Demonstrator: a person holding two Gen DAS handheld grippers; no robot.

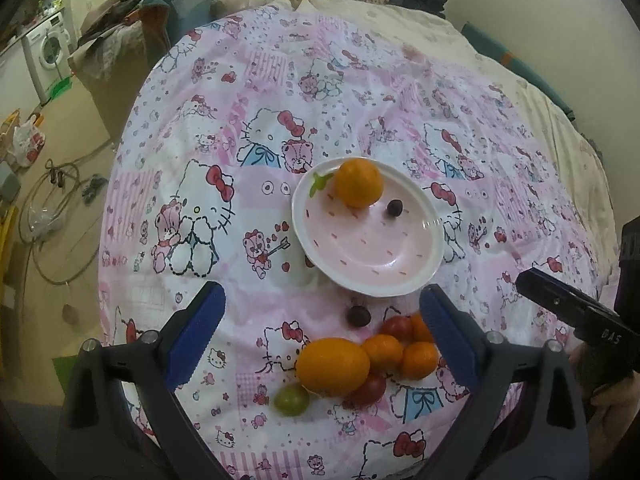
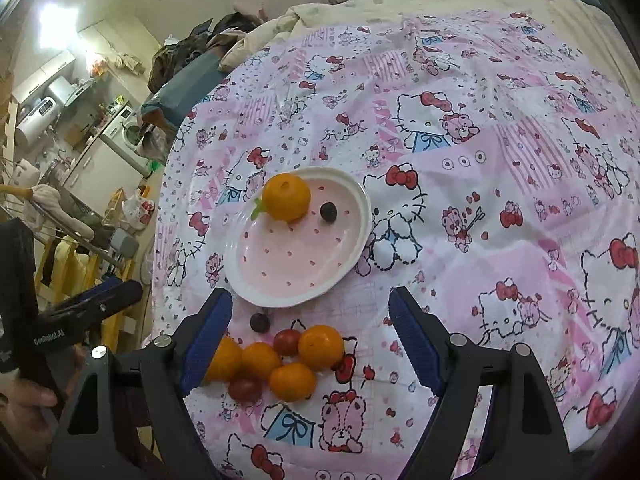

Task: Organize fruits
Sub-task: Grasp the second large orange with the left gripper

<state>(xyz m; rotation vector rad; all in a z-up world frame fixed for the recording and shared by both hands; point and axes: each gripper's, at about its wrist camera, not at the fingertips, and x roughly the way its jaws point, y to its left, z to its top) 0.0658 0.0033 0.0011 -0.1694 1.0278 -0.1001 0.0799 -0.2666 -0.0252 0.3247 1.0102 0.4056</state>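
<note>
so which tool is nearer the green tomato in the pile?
Left. The left tool sits open right over the small green tomato; the right tool is farther right, with that tomato hidden in its view.

From my left wrist view, the right finger (image 1: 448, 336) covers part of a small orange fruit (image 1: 421, 327) behind it. In the right wrist view, the left finger (image 2: 206, 338) hides half of an orange (image 2: 226, 358), possibly more fruit beyond.
</note>
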